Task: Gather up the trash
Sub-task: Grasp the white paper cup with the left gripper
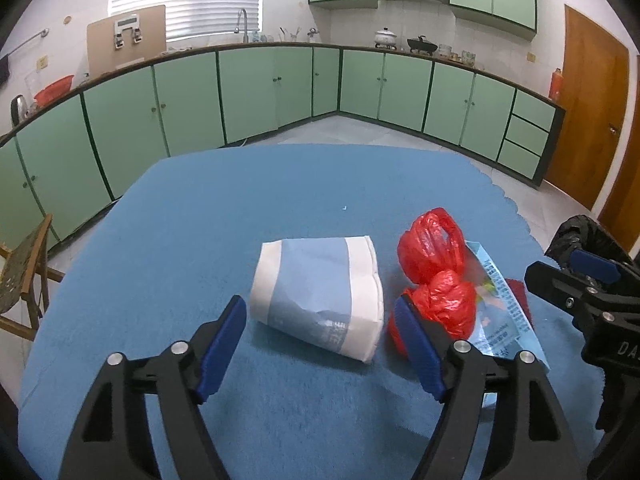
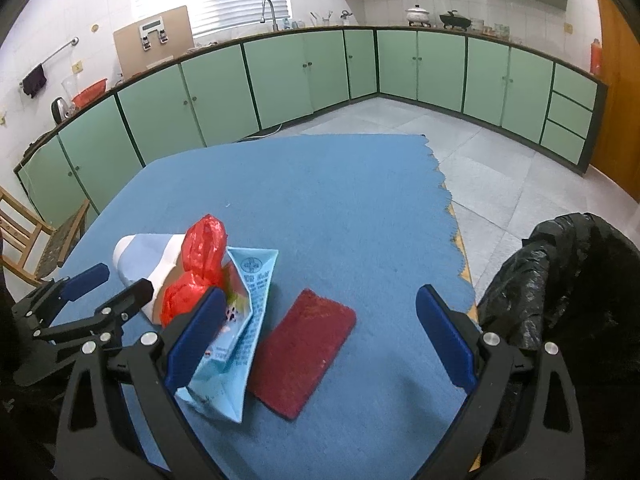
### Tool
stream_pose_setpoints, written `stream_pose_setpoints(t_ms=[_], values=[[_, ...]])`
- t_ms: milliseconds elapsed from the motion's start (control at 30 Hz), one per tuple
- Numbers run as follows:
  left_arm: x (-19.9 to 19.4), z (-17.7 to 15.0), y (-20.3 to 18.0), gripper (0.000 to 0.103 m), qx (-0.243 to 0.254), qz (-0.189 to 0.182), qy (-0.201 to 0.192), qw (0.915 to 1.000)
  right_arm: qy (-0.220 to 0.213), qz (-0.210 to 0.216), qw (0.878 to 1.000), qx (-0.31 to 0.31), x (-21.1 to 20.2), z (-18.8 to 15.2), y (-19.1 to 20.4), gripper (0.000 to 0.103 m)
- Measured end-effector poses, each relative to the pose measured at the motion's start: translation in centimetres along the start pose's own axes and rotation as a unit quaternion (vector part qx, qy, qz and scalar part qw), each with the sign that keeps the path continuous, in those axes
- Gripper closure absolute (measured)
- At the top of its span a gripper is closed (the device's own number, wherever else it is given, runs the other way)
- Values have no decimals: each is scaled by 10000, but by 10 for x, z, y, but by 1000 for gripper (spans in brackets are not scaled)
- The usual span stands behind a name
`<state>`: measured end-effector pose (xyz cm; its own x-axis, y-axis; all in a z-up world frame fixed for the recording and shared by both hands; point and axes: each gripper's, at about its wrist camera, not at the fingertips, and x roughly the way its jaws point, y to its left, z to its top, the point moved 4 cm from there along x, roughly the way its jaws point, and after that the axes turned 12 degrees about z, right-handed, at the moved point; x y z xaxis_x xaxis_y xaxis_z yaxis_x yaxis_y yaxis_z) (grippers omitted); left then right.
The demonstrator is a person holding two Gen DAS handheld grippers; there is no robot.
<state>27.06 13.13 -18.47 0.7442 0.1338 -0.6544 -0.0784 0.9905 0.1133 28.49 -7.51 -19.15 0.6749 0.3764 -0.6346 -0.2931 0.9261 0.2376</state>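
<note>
the white-and-blue tissue pack (image 1: 316, 296) lies on the blue tablecloth (image 1: 280, 184) just ahead of the wide, empty left gripper (image 1: 320, 320), its long axis across the jaws, while the right gripper (image 2: 324, 328), also wide and empty, is farther.

On your table (image 1: 200, 220), the tissue pack (image 1: 316, 294) lies left, the crumpled plastic bag (image 1: 434, 276) just right of it, touching the flat wrapper (image 2: 240, 320). The cloth pad (image 2: 304, 352) sits right of that. The bin bag (image 2: 560, 280) hangs off the table's right edge.
</note>
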Motion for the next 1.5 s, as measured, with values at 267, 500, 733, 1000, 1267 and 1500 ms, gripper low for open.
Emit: stream_pose_setpoints(t_ms=[267, 500, 733, 1000, 1267, 1500], values=[[15, 7, -5, 28, 91, -56, 90, 9999, 45, 16, 10000, 22, 7, 0, 1, 10], [28, 6, 1, 49, -81, -237, 353, 9991, 62, -29, 9999, 85, 6, 0, -5, 10], [19, 5, 11, 65, -292, -161, 225, 9992, 37, -19, 10000, 60, 4, 1, -5, 10], [-2, -5, 26, 98, -544, -143, 216, 9982, -9, 57, 10000, 37, -3, 2, 4, 10], [-21, -17, 40, 99, -631, 5, 188, 9978, -3, 246, 9995, -178, -6, 4, 31, 10], [-38, -29, 63, 99, -862, 176, 179, 9960, 84, 480, 9981, -377, -4, 4, 60, 19]])
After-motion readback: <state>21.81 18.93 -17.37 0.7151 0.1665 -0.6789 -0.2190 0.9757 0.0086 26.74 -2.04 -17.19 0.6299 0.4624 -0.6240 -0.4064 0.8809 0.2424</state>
